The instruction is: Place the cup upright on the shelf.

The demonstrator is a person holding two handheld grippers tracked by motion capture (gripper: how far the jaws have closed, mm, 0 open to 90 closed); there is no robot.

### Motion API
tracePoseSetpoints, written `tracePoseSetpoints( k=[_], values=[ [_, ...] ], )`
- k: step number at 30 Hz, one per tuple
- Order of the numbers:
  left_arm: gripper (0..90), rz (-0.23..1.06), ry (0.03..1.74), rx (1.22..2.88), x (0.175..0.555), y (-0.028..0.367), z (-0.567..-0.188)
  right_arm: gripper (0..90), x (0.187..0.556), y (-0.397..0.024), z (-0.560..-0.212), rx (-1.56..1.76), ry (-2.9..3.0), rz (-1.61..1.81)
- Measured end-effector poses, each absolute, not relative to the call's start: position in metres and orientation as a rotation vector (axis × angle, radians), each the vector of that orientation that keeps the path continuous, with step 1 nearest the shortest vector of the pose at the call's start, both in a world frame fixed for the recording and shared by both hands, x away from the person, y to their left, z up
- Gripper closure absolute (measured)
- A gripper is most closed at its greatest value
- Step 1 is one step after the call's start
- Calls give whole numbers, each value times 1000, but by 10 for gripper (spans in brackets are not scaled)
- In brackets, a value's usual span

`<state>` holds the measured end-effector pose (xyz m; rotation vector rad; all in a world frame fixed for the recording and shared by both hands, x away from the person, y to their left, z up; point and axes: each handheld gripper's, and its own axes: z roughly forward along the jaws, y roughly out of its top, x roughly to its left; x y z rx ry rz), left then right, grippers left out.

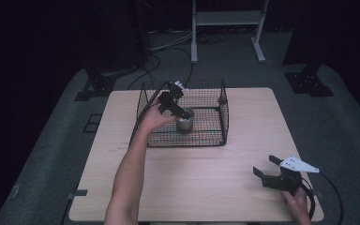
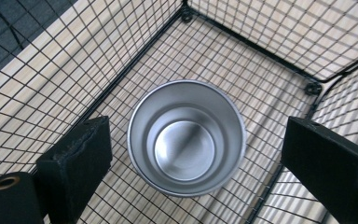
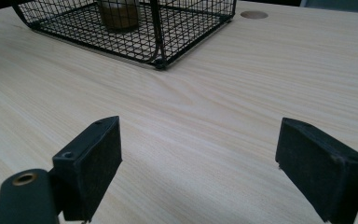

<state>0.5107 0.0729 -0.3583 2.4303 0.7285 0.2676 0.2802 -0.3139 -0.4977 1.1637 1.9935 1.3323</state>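
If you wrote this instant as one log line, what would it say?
left gripper: open, above steel cup | cup: upright, empty, inside wire basket | right gripper: open, over bare wooden table

We see a dim room, its edges lost in black. A pale wooden table [image 1: 243, 140] stands on grey carpet [image 1: 337, 122]. Beyond it we find a white frame [image 1: 227, 28] with two legs and a crossbar, and black cables [image 1: 168, 47] trailing over the floor near it. Dark stand bases [image 1: 308, 82] sit on the carpet at the far left and far right. A round hole [image 3: 254, 15] pierces the tabletop.
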Motion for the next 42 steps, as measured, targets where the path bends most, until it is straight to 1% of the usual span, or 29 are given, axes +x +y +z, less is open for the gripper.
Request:
tracePoseSetpoints(
  k=[6,9,15,20,29,37,42],
  values=[
    [78,277,672,2418,497,72,-348,136,280,-314,-498,1166,1992,1327],
    [78,293,647,2444,489,72,-342,136,280,-313,-498,1165,1992,1323],
    [78,308,638,2412,479,79,-336,136,280,-313,-498,1166,1991,1320],
    [79,305,625,2407,471,86,-335,136,280,-313,-498,1169,1990,1318],
    [78,315,595,2332,449,104,-327,136,281,-312,-498,1171,1990,1305],
    [78,321,557,2325,431,107,-326,136,281,-313,-498,1169,1987,1300],
    [78,319,549,2311,423,117,-329,136,281,-313,-498,1172,1988,1305]
  ],
)
